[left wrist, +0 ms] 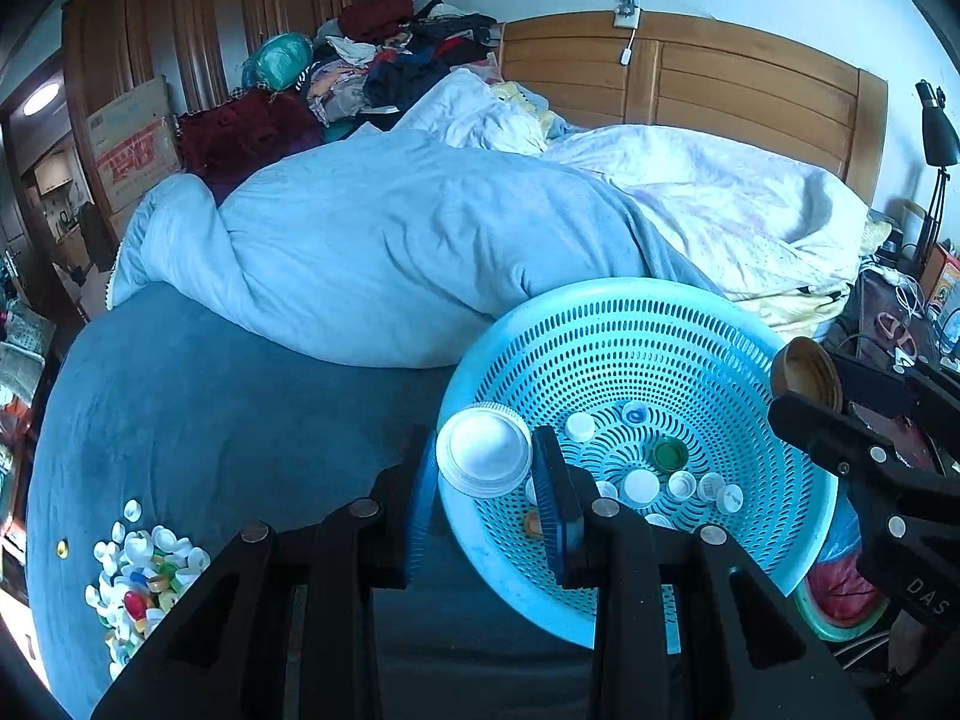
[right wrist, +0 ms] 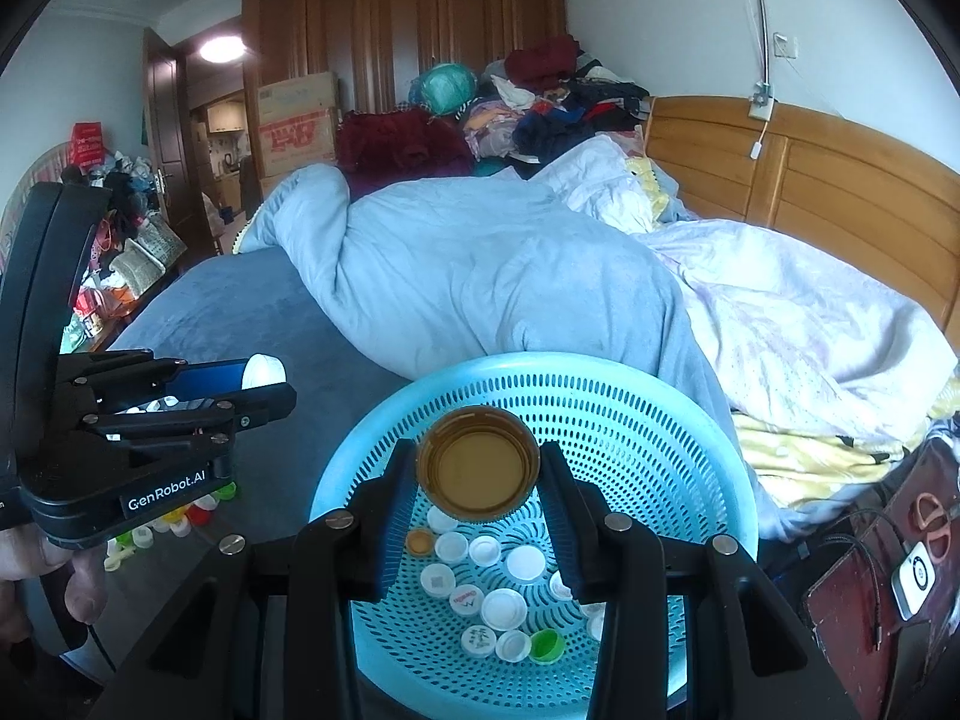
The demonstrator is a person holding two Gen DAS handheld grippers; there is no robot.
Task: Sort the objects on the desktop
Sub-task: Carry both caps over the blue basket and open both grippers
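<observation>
A light blue perforated basket [left wrist: 750,348] [right wrist: 708,420] sits on the bed with several small bottle caps [left wrist: 639,486] [right wrist: 503,607] in its bottom. My left gripper [left wrist: 485,483] is shut on a large white lid [left wrist: 483,451], held over the basket's left rim; the lid also shows in the right wrist view [right wrist: 264,370]. My right gripper [right wrist: 478,471] is shut on a large brown lid [right wrist: 478,463], held above the basket's middle; the brown lid also shows in the left wrist view [left wrist: 807,373].
A pile of loose caps [left wrist: 141,570] [right wrist: 180,519] lies on the blue bedsheet [left wrist: 210,408] at the left. A rumpled blue duvet [left wrist: 390,240] lies behind the basket. A dark case with scissors [right wrist: 930,519] and cables sits at the right. A wooden headboard [right wrist: 810,174] stands behind.
</observation>
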